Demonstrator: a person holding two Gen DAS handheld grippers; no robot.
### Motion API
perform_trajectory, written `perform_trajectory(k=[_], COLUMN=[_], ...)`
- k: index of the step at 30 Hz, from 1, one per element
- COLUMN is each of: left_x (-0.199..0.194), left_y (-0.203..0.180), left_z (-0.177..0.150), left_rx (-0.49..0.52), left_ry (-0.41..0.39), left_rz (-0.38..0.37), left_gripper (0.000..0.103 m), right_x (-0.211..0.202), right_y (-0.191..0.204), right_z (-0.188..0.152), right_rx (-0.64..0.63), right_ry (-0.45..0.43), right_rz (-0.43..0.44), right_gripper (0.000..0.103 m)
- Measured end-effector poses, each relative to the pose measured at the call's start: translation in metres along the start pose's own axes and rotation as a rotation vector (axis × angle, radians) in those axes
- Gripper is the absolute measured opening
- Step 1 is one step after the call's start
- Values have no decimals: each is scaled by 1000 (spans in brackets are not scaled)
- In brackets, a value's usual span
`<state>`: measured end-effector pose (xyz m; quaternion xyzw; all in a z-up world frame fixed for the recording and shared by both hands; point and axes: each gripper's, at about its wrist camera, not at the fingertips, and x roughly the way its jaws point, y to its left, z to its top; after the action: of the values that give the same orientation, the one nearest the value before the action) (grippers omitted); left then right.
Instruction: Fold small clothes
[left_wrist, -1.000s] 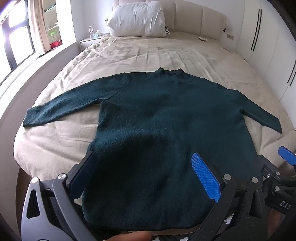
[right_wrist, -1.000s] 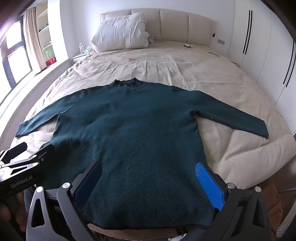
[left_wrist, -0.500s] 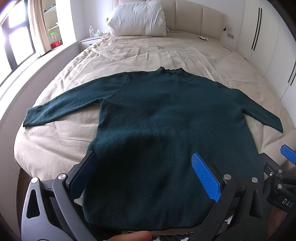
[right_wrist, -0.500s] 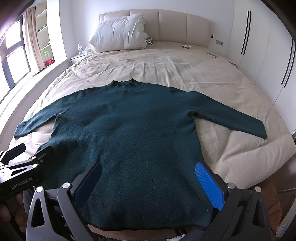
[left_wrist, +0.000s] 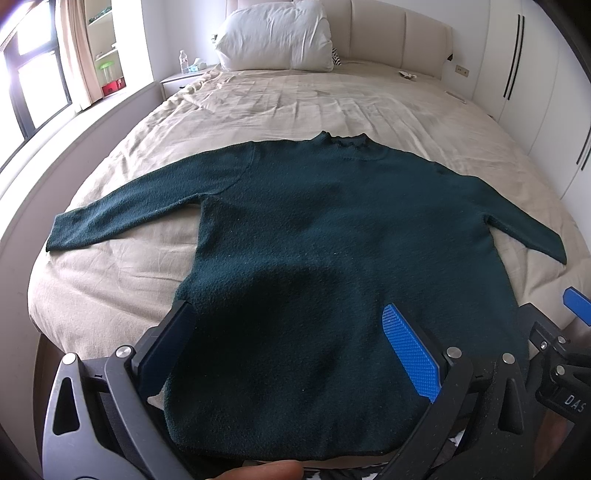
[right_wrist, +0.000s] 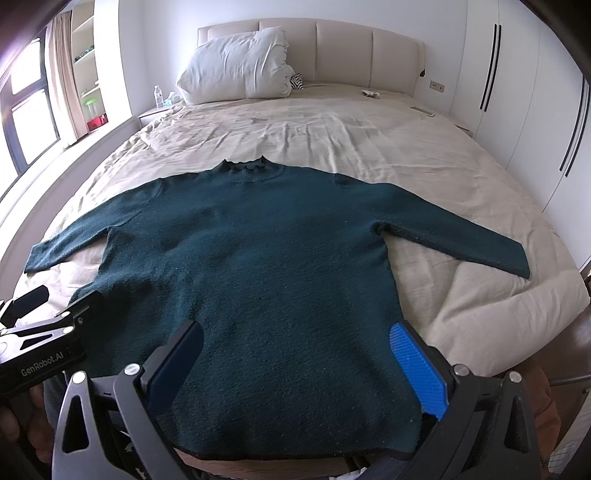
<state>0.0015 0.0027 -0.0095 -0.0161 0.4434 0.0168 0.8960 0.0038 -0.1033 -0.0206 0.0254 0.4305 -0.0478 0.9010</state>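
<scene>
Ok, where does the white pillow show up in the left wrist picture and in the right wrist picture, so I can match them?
Left wrist view: the white pillow is at top centre, against the headboard, beyond the green sweater.
Right wrist view: the white pillow is in the upper left of centre, against the same headboard.
Shared landmark: the sweater's collar, pointing toward the headboard.

The left gripper (left_wrist: 291, 350) is held low with its jaws spread wide, nothing between them. The right gripper (right_wrist: 295, 363) is level beside it, jaws equally wide and empty. A fingertip (left_wrist: 266, 470) shows under the left gripper; a hand (right_wrist: 22, 424) grips its body in the right wrist view.
</scene>
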Motion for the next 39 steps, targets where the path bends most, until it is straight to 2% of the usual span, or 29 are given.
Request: perform_trajectory(k=[39], left_x=[9], left_y=[1], left_z=[-5], left_rx=[-3], left_ry=[11], left_rz=[-5], left_gripper=[103], right_x=[3], right_y=[-1], right_z=[-3], right_rx=[-5], right_ry=[1], right_rz=[-6], right_gripper=[103])
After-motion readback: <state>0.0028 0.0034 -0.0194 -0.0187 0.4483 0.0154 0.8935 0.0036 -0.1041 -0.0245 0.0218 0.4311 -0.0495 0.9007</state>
